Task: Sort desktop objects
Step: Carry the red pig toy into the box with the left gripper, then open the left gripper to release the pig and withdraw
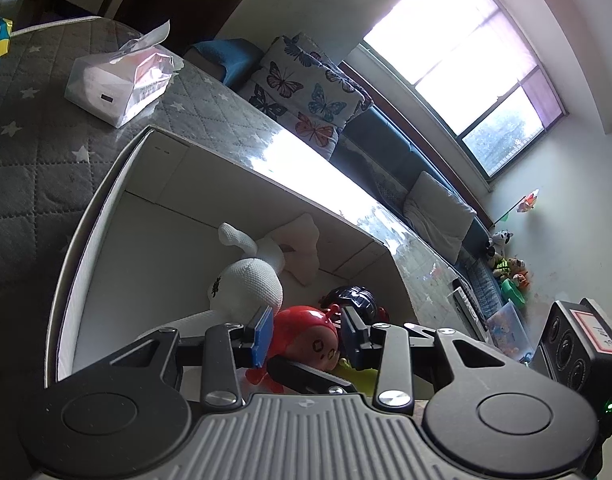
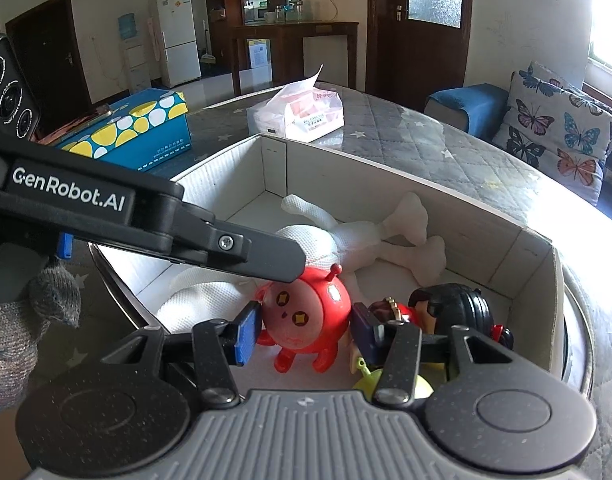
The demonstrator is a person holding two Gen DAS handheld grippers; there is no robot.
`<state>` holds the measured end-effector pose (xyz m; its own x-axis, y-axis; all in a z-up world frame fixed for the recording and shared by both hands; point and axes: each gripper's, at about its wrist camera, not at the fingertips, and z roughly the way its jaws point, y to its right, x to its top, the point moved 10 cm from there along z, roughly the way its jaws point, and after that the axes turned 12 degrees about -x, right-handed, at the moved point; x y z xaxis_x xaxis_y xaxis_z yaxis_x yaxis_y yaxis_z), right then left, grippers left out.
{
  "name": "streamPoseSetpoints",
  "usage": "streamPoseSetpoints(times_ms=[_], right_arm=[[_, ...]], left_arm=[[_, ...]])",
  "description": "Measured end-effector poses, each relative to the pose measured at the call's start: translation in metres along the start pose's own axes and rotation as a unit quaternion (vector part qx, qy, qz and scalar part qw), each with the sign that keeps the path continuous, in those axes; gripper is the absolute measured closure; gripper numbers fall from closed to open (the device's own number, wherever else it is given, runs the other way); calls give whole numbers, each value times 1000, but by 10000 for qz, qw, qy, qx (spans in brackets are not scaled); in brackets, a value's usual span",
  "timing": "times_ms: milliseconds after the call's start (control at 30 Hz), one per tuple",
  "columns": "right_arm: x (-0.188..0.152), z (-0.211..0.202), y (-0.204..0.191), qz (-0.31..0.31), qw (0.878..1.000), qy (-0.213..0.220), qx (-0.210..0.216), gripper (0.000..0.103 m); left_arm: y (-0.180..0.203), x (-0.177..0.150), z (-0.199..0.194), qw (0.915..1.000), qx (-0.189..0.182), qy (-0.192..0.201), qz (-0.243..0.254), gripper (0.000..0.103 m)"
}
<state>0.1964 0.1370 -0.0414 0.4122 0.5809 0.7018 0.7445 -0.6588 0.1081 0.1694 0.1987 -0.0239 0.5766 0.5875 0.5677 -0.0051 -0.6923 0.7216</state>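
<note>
Our right gripper [image 2: 304, 330] hangs low over the near end of the white box [image 2: 501, 258], its blue pads [image 2: 248, 332] spread to either side of the red toy [image 2: 309, 316]; the left pad sits just beside the toy's cheek, the right one close to its other side, and we cannot tell whether either truly presses on it. Our left gripper [image 1: 307, 330] reaches in from the left, and from its own camera its fingers stand apart with the same red toy [image 1: 309, 332] between them, with daylight showing on both sides. In the right view, one left-gripper finger [image 2: 266, 254] crosses above the toy's head. The toy stands upright on the box floor. Just to its right lies a black-haired doll [image 2: 449, 308], partly behind our right finger, and something yellow-green [image 2: 365, 380] peeks out below it. Behind the toy a white knitted rabbit [image 2: 345, 240] lies stretched along the floor toward the far wall. The box rests on a grey quilted cloth with stars [image 2: 417, 136]. Beyond it sit a tissue pack [image 2: 306, 114] and a blue box with yellow and white spots [image 2: 146, 128], well apart from the toys.
</note>
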Motion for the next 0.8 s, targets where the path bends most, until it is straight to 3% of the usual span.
streamPoseSetpoints(times_ms=[433,800], right_arm=[[0,-22,1,50,9995,313,-85,44],[-11,-63,13,187,9971,678,-304,32]], left_arm=[[16,0,-5,9998,-17,62,177,64],[52,-13,-11,9987,-173,48,478,64]])
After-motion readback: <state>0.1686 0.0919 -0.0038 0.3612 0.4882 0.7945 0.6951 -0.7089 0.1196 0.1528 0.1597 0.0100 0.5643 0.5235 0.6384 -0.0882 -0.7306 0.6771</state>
